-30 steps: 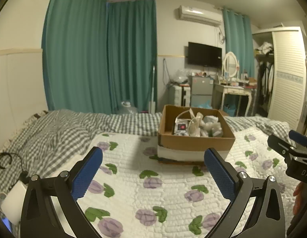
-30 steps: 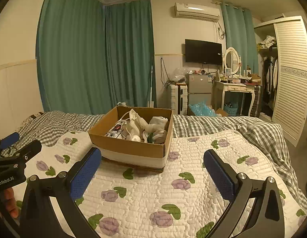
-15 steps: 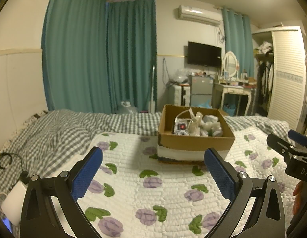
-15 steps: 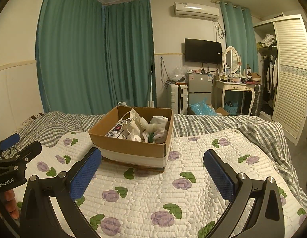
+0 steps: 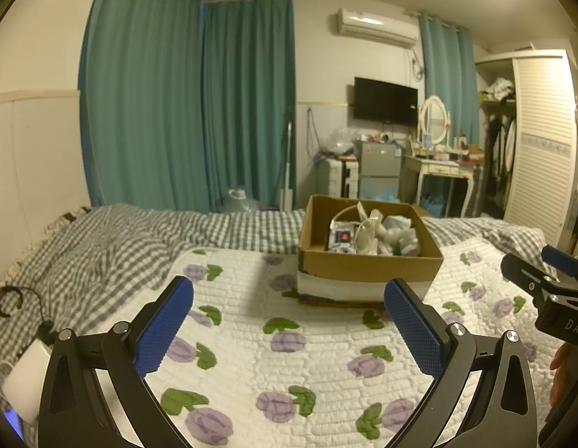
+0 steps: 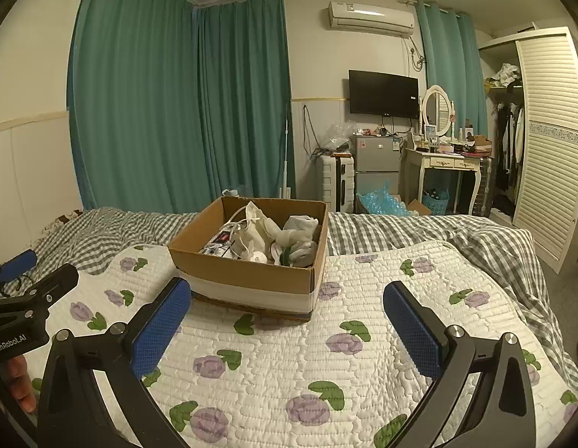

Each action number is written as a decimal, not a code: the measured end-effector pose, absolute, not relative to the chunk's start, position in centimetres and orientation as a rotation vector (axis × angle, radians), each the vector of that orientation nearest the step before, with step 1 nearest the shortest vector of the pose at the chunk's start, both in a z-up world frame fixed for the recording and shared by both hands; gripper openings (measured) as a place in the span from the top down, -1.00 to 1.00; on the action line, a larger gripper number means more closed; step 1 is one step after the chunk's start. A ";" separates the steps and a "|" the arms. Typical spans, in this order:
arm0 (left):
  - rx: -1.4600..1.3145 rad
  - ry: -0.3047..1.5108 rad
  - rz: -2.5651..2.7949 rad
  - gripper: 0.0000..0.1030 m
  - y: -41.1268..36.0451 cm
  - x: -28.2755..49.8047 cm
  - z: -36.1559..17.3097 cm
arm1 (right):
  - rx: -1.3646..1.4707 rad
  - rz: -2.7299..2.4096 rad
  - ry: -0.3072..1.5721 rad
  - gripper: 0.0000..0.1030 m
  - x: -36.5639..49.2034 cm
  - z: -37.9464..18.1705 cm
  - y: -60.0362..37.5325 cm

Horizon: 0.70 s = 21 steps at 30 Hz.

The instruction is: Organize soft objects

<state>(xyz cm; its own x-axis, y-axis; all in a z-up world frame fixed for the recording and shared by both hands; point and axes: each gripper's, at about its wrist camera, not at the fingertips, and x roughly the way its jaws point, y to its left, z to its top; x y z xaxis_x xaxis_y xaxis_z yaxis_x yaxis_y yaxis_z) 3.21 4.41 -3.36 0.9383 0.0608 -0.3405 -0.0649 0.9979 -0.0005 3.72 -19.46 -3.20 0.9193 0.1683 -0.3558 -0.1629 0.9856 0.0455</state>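
**Both tongs wait wide over the bed, box of soft things ahead**

The left tongs (image 5: 289, 323) and the right tongs (image 6: 287, 321) hover above the flowered quilt (image 6: 289, 366), each with its blue pads spread wide and nothing between them; the spread likely readies them to take bulky, yielding cloth. The cardboard box (image 6: 247, 276) sits on the quilt toward the far side of the bed, ahead of both tongs and well apart from them, open side up so that its contents can be reached from above. Inside lies a heap of soft objects (image 6: 274, 237): pale cloth pieces, a drawstring bag and something grey, tangled together. The box looks roughly square, with no clear long axis; from the right wrist view one corner points near and to the right. The heap itself shows no single direction
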 end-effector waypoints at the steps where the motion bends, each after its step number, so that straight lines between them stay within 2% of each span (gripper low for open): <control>1: -0.012 0.347 0.065 -1.00 4.4 3.2 -3.3 | 0.015 0.170 0.367 -1.00 3.7 -3.2 -19.5; 21: -0.015 0.349 0.062 -1.00 4.4 3.0 -3.5 | 0.015 0.167 0.369 -1.00 3.7 -3.6 -19.3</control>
<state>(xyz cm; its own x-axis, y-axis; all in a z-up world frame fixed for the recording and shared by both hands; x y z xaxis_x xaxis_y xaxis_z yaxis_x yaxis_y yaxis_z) 3.04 4.37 -3.49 0.9377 0.0576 -0.3426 -0.0629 0.9980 -0.0043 3.71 -19.29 -3.64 0.9191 0.1657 -0.3575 -0.1602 0.9861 0.0449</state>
